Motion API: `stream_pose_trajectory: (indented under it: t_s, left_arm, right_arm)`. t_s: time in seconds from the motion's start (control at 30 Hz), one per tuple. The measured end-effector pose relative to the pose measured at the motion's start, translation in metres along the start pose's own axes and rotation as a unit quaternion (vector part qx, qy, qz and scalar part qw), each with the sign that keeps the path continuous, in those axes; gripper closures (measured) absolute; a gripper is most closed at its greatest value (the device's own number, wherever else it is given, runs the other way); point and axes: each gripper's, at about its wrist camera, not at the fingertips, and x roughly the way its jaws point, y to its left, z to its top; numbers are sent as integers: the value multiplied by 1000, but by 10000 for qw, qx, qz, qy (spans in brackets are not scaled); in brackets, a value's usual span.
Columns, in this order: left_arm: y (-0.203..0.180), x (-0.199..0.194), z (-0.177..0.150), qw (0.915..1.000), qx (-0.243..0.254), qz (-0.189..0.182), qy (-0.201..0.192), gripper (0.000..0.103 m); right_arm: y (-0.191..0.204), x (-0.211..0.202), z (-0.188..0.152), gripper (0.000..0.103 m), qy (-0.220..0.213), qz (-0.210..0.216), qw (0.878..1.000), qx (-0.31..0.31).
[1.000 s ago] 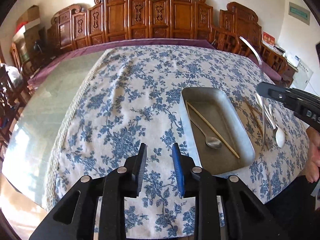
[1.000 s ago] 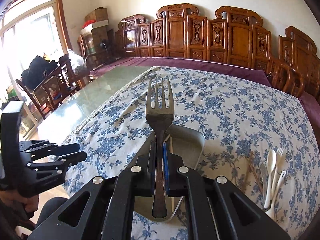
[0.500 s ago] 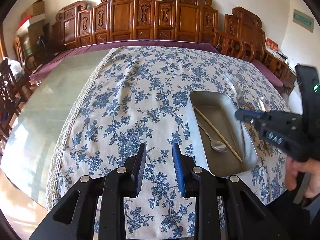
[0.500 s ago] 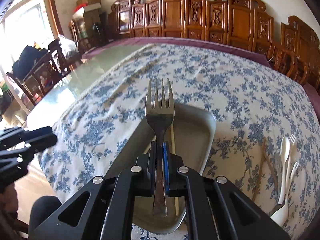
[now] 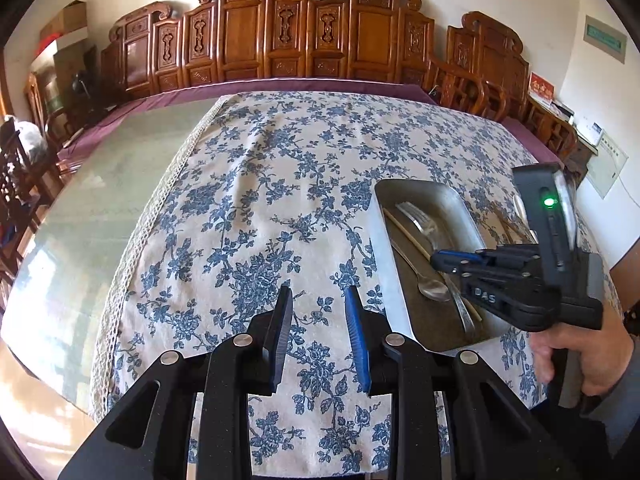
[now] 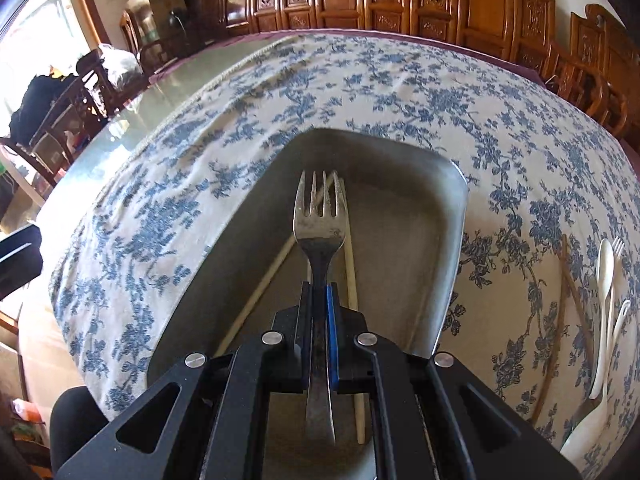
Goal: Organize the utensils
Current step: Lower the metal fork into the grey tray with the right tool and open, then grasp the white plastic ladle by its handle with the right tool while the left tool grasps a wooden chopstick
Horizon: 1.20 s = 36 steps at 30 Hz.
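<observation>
Right tongs (image 6: 319,344) clamped on metal fork (image 6: 319,216) low over steel tray (image 6: 454,248), left tongs (image 5: 318,336) idle, agape; risk of tines landing crosswise on chopsticks (image 6: 351,264) and spoon (image 5: 432,290) if dropped askew.

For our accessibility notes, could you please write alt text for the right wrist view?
The right gripper holds a metal fork by its handle, tines forward, low over a metal tray containing wooden chopsticks. The tray sits on a blue floral tablecloth; white plastic utensils lie to its right.
</observation>
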Motion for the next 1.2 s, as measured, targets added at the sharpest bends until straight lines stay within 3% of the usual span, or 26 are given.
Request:
stream_pose_trajectory:
  t_s: [0.17, 0.33, 0.53, 0.6, 0.67, 0.83, 1.0, 1.13, 1.2]
  left_arm:
    - [-8, -1, -1, 10000, 69, -22, -6, 77]
    - [-22, -5, -3, 9997, 242, -34, -54, 69]
    - [-50, -12, -8, 9985, 525, -39, -147, 44]
    - [-61, -13, -9, 9980, 616, -58, -160, 29]
    - [-71, -13, -11, 9976, 662, -107, -176, 22]
    - [-100, -4, -14, 9968, 767, -189, -92, 21]
    - [-125, 8, -10, 9964, 802, -284, -53, 21]
    - [-151, 15, -8, 9950, 918, -375, -71, 21]
    - [-162, 18, -8, 9944, 956, -435, -75, 21]
  right_arm:
    - [-5, -2, -4, 94, -64, 84, 9999, 62]
    - [-18, -26, -8, 94, -316, 123, 9994, -12]
    - [-60, -74, -23, 94, -722, 70, 9973, 87]
    - [-81, -88, -29, 94, -821, -3, 9965, 159]
    - [-102, -100, -37, 94, -900, -136, 9956, 209]
    - [-162, -118, -61, 94, -928, -520, 9933, 460]
    - [-207, -113, -86, 92, -676, -703, 9921, 792]
    - [-221, -113, -104, 75, -626, -734, 9916, 861]
    - [-229, -111, -111, 72, -575, -765, 9917, 854]
